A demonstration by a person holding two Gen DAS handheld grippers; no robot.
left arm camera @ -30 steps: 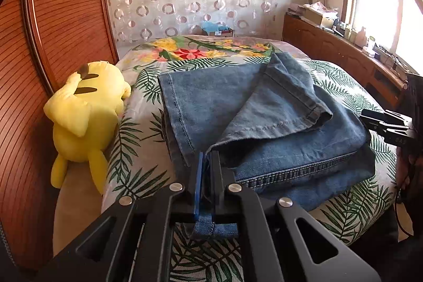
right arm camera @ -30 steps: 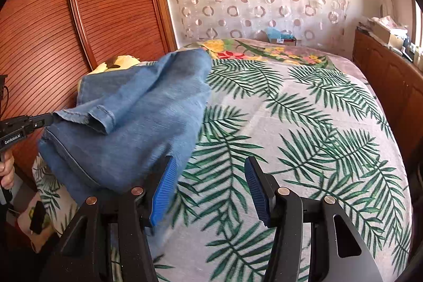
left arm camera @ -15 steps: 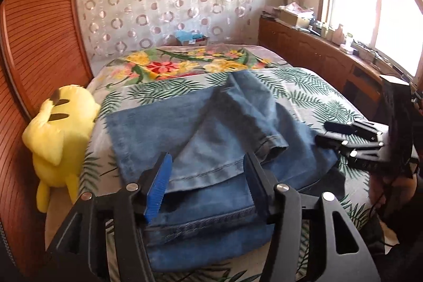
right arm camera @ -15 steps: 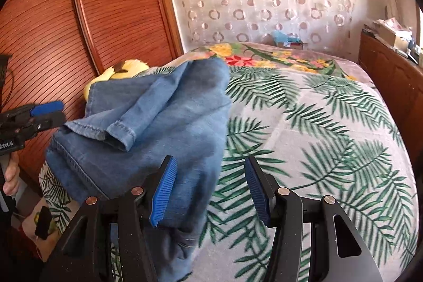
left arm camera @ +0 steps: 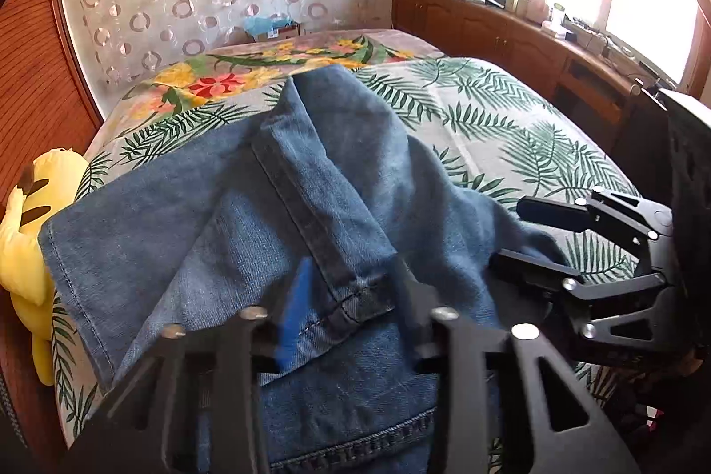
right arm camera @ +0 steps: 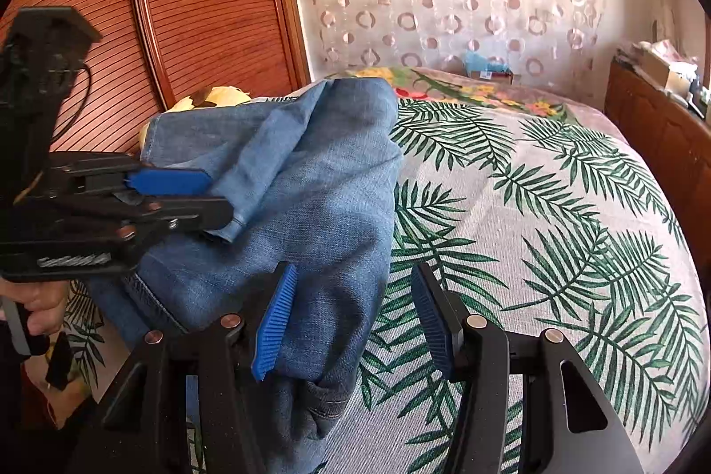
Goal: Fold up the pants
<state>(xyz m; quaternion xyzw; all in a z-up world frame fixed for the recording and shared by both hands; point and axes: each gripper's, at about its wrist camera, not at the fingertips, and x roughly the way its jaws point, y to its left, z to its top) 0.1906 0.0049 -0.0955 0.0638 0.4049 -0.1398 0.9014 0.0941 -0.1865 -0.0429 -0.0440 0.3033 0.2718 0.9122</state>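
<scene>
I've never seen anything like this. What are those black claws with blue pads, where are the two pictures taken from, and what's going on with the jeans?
There is no robot here. A person holds a two-finger gripper in each hand, and a camera on each one looks along its fingers. One picture is from the left gripper, the other from the right gripper. Each picture also shows the other tool at its edge. On the bed lie partly folded jeans, with a yellow plush toy beside them. The left jaws have just been closing around a leg hem; whether they pinch it yet is unclear. The right jaws stand open and hold nothing.
</scene>
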